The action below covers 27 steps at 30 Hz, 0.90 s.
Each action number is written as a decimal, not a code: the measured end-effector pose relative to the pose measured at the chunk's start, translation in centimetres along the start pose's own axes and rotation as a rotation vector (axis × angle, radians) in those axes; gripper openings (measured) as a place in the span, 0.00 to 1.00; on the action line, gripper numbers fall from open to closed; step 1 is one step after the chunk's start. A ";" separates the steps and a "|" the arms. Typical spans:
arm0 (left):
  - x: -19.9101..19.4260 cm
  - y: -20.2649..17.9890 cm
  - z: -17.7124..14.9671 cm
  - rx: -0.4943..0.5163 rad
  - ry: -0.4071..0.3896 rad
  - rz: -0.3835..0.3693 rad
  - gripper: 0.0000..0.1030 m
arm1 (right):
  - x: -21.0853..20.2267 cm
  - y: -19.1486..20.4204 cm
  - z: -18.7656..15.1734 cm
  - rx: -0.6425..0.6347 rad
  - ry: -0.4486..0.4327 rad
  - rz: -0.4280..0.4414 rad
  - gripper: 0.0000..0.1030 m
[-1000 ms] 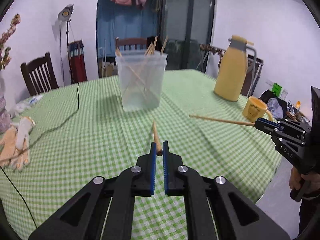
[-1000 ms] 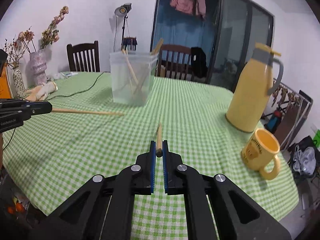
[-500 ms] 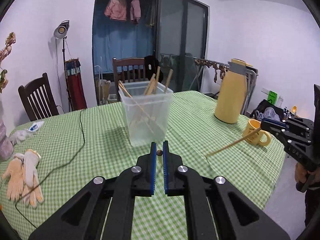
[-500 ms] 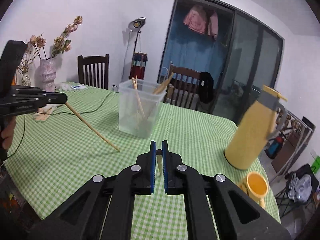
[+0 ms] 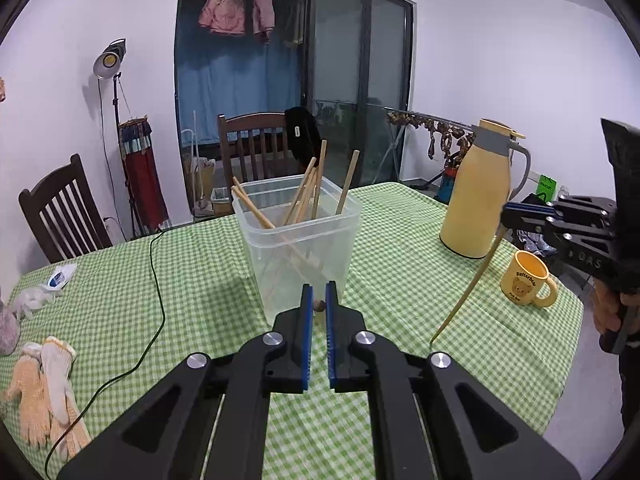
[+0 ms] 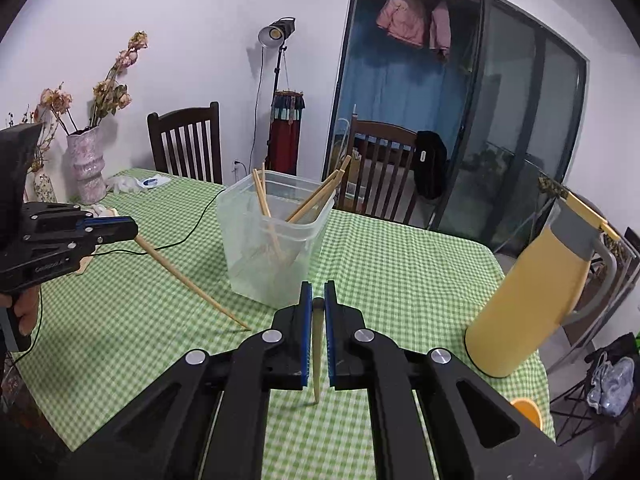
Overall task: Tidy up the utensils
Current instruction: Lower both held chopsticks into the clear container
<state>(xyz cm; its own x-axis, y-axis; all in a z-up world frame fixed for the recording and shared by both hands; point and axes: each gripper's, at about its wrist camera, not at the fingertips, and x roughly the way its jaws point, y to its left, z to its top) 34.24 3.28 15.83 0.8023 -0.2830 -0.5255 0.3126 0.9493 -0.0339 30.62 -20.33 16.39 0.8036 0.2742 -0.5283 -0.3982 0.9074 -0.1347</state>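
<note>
Two tools, left tool point(image 5: 319, 307) and right tool point(image 6: 318, 308), each clamped on a chopstick point(image 6: 317, 356); "Butterbear" on yellow mug point(image 5: 525, 283).

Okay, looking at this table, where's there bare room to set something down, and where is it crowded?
Bare checked cloth lies in front of the clear container, between it and the black cable, and between it and the yellow jug. It is crowded at the left edge, around the gloves, and at the right by the jug and mug.
</note>
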 end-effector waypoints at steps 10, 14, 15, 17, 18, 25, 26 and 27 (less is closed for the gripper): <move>-0.4 0.6 2.2 -0.019 -0.072 -0.025 0.02 | 0.0 -0.6 2.0 -0.024 -0.030 0.002 0.06; -0.6 1.4 3.4 -0.043 -0.098 -0.027 0.02 | -0.5 -0.8 4.1 -0.040 -0.070 -0.003 0.06; -0.7 1.7 3.8 -0.050 -0.104 -0.030 0.02 | -0.6 -0.7 4.6 -0.044 -0.082 -0.002 0.06; -1.1 2.2 4.8 -0.059 -0.120 -0.033 0.02 | -0.9 -0.7 6.0 -0.054 -0.109 -0.002 0.06; -1.3 2.5 5.4 -0.064 -0.129 -0.038 0.02 | -1.0 -0.8 6.8 -0.056 -0.124 -0.006 0.06; -4.8 3.6 13.8 -0.028 -0.233 -0.054 0.02 | -3.4 -2.0 14.7 -0.031 -0.242 0.039 0.06; -5.4 3.9 15.2 -0.029 -0.248 -0.059 0.02 | -3.8 -2.1 16.4 -0.027 -0.263 0.049 0.06; -6.1 4.2 17.0 -0.033 -0.269 -0.067 0.02 | -4.0 -2.3 17.7 -0.021 -0.282 0.056 0.06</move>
<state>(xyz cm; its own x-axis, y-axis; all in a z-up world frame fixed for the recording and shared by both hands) 39.37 6.68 33.35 0.8880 -0.3669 -0.2770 0.3559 0.9301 -0.0911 36.21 -17.83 33.66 0.8700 0.4045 -0.2820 -0.4525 0.8822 -0.1304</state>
